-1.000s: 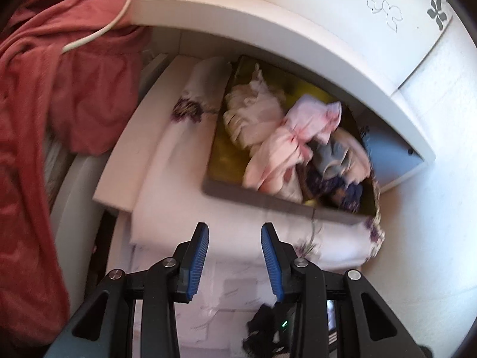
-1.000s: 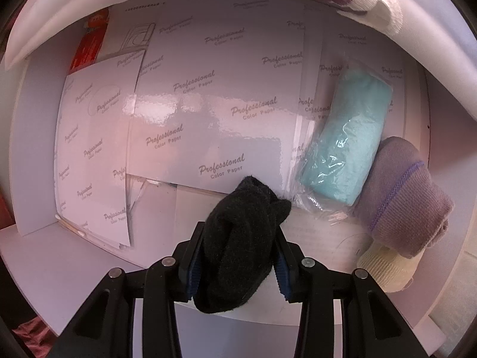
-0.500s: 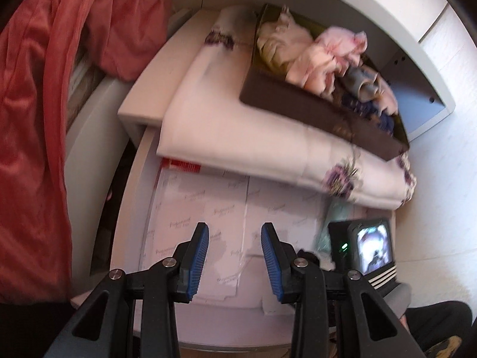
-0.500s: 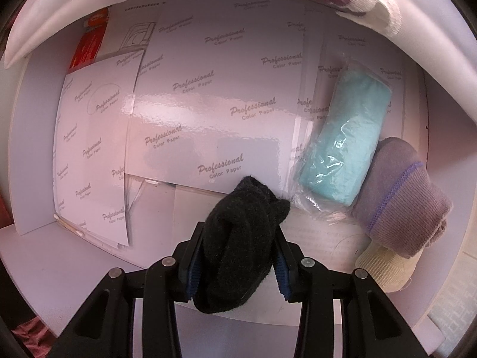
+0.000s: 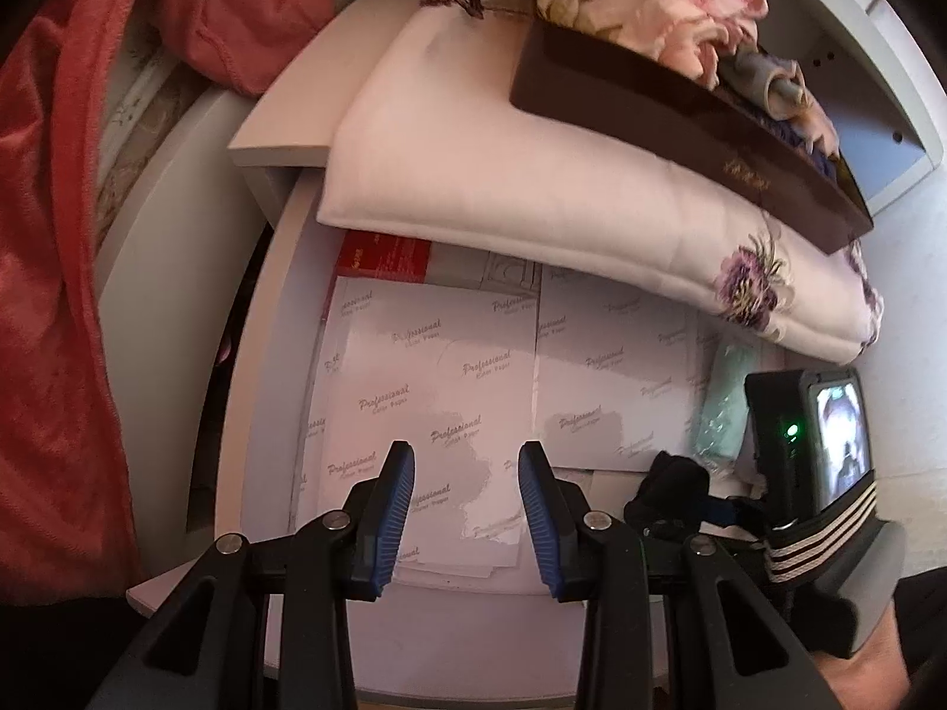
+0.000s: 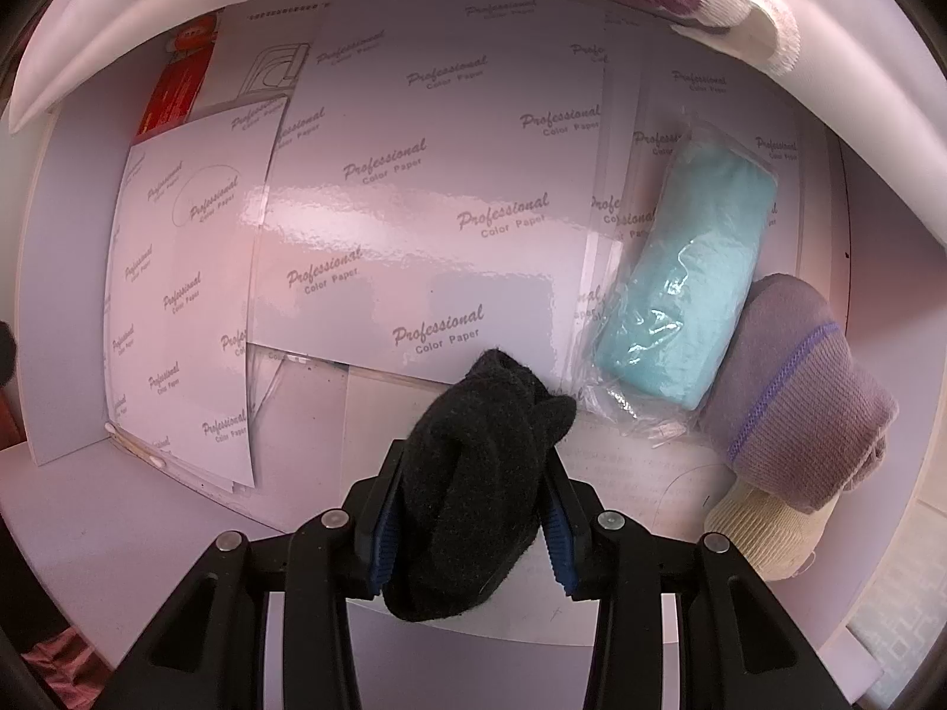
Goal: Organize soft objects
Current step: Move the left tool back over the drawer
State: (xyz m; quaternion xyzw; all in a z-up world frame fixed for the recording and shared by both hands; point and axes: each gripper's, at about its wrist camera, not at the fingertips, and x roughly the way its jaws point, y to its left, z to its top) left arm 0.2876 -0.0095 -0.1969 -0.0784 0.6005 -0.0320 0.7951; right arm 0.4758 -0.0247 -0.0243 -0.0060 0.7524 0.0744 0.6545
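Right tool (image 6: 467, 523) grips black sock (image 6: 473, 473); lilac sock (image 6: 793, 390) right-view only.

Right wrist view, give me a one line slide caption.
Right gripper clamps a black sock above glossy paper sheets, beside a bagged teal cloth and a purple sock roll.

"Professional Color Paper" printed over and over on glossy sheets (image 6: 438, 219)

The grey script repeats across every sheet on the white shelf (image 6: 148, 520); print on the red packet (image 6: 177, 83) behind the sheets and gold lettering on the dark box (image 5: 698, 136) above are unreadable.
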